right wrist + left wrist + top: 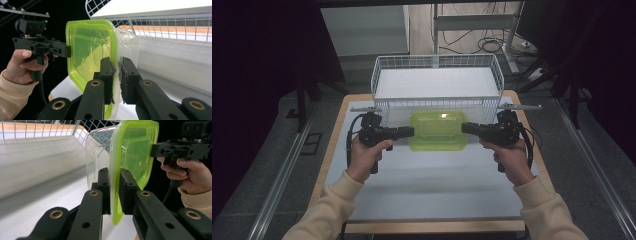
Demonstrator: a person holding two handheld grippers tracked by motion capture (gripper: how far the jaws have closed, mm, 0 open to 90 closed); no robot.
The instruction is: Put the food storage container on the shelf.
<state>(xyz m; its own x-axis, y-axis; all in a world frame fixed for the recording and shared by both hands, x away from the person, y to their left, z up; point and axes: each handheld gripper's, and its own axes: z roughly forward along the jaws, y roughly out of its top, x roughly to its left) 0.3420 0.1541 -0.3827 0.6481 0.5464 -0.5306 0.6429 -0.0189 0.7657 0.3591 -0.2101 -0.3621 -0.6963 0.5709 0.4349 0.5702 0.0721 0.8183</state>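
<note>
— Sleeves (337, 200) at 6 o'clock; what do both grippers hold?
— Left gripper (114, 187) and right gripper (116, 75) jaws pinch the green-lidded container's (437, 130) rim, before the wire basket (437, 80) at 12 o'clock.

Light falls from above onto my white worktop (432, 170), leaving the surroundings nearly black in the high view. A small bright glare sits on the translucent lime-green plastic lid (438, 131), and my forearms cast soft shadows below them. In my left claw's view the near black jaws look soft and the white wire basket (37, 130) is blurred. The right claw's view is sharper, with reflections across the lid.
</note>
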